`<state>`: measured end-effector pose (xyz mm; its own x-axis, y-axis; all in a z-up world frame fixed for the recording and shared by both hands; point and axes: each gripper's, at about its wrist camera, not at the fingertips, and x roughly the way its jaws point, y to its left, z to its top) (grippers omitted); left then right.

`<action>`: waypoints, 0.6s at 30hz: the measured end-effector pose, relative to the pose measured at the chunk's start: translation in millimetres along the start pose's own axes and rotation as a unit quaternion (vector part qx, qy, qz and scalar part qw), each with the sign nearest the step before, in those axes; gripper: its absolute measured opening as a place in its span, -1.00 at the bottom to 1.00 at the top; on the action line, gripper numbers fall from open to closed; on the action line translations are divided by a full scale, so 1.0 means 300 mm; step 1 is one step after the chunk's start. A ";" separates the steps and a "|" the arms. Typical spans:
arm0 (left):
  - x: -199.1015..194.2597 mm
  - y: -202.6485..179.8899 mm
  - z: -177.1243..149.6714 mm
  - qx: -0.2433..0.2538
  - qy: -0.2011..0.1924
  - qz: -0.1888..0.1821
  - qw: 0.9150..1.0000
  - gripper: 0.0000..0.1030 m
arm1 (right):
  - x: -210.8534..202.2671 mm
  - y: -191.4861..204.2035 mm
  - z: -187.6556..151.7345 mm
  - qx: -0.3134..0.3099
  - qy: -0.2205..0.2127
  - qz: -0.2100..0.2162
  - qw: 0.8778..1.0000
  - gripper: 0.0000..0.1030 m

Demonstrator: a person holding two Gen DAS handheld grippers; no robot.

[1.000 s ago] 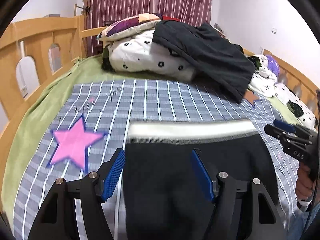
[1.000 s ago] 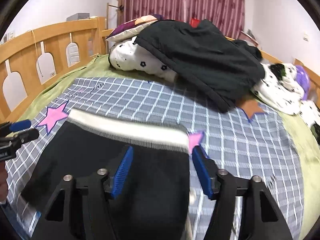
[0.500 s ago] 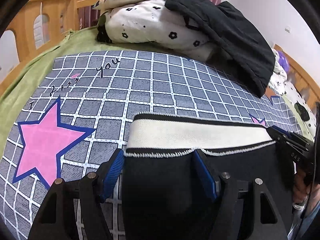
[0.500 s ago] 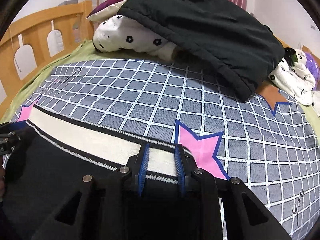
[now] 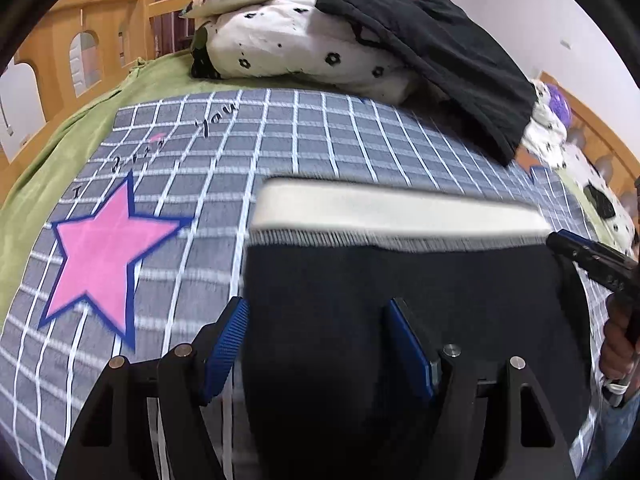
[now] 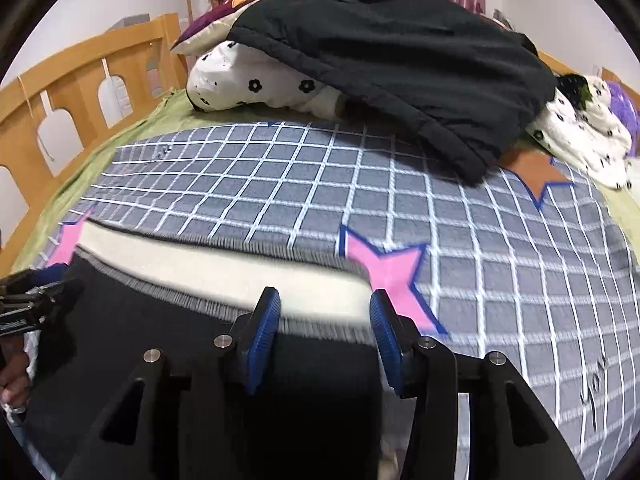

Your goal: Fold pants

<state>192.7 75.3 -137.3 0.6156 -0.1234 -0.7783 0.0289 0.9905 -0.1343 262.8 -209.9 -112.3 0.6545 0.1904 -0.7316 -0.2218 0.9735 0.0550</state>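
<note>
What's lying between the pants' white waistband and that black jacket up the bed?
Only bare grid-patterned blanket lies between the waistband and the black jacket; the right wrist view shows it best.

Left gripper (image 5: 316, 344) jaws apart over black pants (image 5: 400, 320), cream waistband (image 5: 400, 210) ahead on checked blanket (image 5: 280, 140); right gripper (image 5: 592, 260) at pants' right edge.

Two close downward views, shared bedspread (image 5: 304, 136)

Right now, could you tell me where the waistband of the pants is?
The cream waistband lies across the checked blanket, at the far end of the black pants, between two pink stars, just beyond both grippers.
</note>
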 end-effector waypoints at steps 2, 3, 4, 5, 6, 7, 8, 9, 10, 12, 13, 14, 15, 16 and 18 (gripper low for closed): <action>-0.019 -0.022 -0.031 0.010 0.003 0.004 1.000 0.35 | -0.054 -0.013 -0.059 0.014 0.009 0.011 1.000 -0.09; -0.036 -0.043 -0.054 0.018 0.002 0.015 1.000 0.35 | -0.074 -0.003 -0.083 0.008 0.015 0.007 1.000 -0.09; -0.048 -0.054 -0.072 0.021 0.005 0.017 1.000 0.32 | -0.089 0.011 -0.102 -0.001 0.019 -0.002 1.000 -0.09; -0.061 -0.059 -0.085 0.020 0.006 0.016 1.000 0.32 | -0.112 0.032 -0.129 -0.013 0.020 -0.018 1.000 -0.09; -0.084 -0.065 -0.109 0.014 0.005 0.015 1.000 0.32 | -0.136 0.049 -0.156 -0.019 0.022 -0.027 0.999 -0.08; -0.105 -0.065 -0.134 0.007 0.005 0.012 1.000 0.32 | -0.159 0.060 -0.183 -0.020 0.025 -0.031 0.999 -0.08; -0.122 -0.066 -0.159 0.002 0.006 0.011 1.000 0.32 | -0.179 0.064 -0.205 -0.017 0.028 -0.032 0.999 -0.08; -0.147 -0.072 -0.197 0.001 0.007 0.017 1.000 0.32 | -0.208 0.068 -0.238 -0.014 0.034 -0.026 0.999 -0.07; -0.163 -0.076 -0.218 0.004 0.007 0.021 1.000 0.32 | -0.236 0.069 -0.271 -0.010 0.040 -0.018 0.999 -0.07; -0.215 -0.095 -0.276 0.011 0.010 0.020 1.000 0.33 | -0.285 0.063 -0.322 0.000 0.039 -0.024 0.999 -0.07; -0.234 -0.101 -0.291 0.010 0.010 0.014 1.000 0.33 | -0.320 0.061 -0.353 0.007 0.034 -0.032 0.999 -0.07; -0.259 -0.107 -0.308 0.007 0.010 0.008 1.000 0.33 | -0.342 0.060 -0.370 0.011 0.033 -0.036 0.999 -0.07; -0.289 -0.114 -0.326 0.003 0.008 0.004 1.000 0.33 | -0.365 0.061 -0.386 0.015 0.033 -0.039 0.999 -0.07; -0.321 -0.120 -0.342 -0.002 0.004 0.002 1.000 0.33 | -0.393 0.065 -0.400 0.018 0.036 -0.043 0.998 -0.07; -0.382 -0.129 -0.362 -0.013 -0.007 -0.002 1.000 0.33 | -0.431 0.068 -0.409 0.025 0.038 -0.044 0.998 -0.07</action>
<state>35.6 44.6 -109.7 0.6262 -0.1264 -0.7694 0.0112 0.9881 -0.1533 84.9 -230.1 -100.1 0.6137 0.0948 -0.7838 -0.1284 0.9915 0.0194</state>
